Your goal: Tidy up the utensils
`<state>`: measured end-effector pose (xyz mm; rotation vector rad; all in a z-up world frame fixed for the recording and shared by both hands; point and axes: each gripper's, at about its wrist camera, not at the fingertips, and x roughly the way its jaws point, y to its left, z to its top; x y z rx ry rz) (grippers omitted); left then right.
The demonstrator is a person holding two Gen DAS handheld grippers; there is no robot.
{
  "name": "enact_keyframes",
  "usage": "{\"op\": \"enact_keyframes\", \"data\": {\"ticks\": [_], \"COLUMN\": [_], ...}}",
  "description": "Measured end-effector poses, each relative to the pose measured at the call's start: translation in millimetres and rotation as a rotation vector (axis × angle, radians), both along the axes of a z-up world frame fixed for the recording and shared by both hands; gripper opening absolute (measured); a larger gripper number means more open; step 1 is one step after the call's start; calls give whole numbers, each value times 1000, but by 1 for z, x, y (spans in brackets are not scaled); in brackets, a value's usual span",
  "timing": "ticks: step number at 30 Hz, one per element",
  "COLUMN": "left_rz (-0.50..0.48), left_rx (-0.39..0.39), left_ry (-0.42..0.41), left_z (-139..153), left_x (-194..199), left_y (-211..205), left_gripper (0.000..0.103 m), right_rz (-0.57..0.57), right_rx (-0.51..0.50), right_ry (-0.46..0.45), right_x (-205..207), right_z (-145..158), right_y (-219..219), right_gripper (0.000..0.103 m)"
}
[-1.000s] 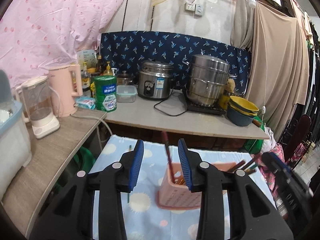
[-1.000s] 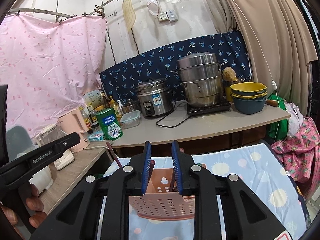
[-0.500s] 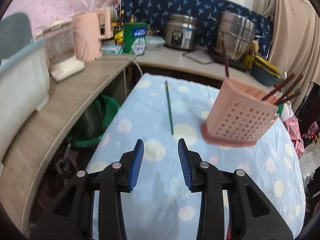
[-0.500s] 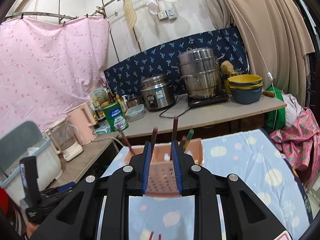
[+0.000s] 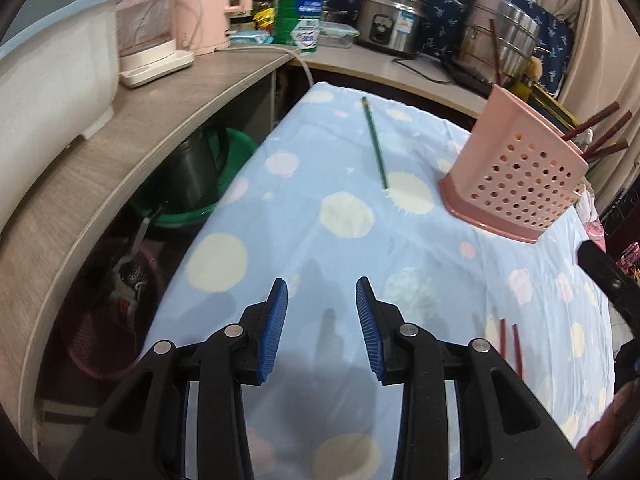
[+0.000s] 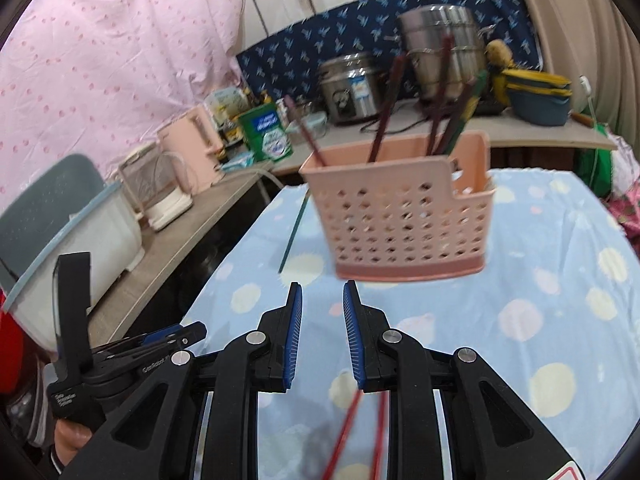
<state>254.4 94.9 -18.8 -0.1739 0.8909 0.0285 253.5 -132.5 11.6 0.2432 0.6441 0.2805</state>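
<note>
Both grippers hang above the tabletop (image 5: 460,264) with nothing held: the left gripper (image 5: 322,320) stands wide open, the right gripper (image 6: 320,320) partly open with a narrower gap. The pink holder (image 6: 404,216) stands toward the far right corner of the tabletop and already carries several dark red chopsticks (image 6: 384,116). One green chopstick (image 5: 375,142) lies loose near the far edge, left of the holder and apart from it; two red chopsticks (image 5: 510,346) lie near the front edge, just under the right gripper. Judged step: collect a loose stick. To do it well, the right gripper should drop onto the red pair, close across both shafts near mid-length, lift level, then tip them upright over the holder without knocking it. The near ends of the red pair are cut off behind the gripper bodies in both views; the right view is blurred, so stick count inside the holder and its compartments cannot be made out.
</note>
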Motion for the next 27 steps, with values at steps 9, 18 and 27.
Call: {"op": "enact_keyframes", "data": {"ticks": [9, 18, 27], "left_rz": [98, 96, 79], "left_rx": [107, 116, 88], "left_ry": [4, 19, 11], "left_z": [-4, -23, -27], "left_x": [15, 69, 85], "left_y": [53, 69, 66], "left_gripper": [34, 34, 34], "right_rz": [100, 98, 66], "right_rx": [-49, -131, -199], "right_ry": [91, 158, 218], "right_x": [70, 141, 169], "right_z": [-37, -62, -82], "right_y": [76, 120, 125], "right_gripper": [18, 14, 6]}}
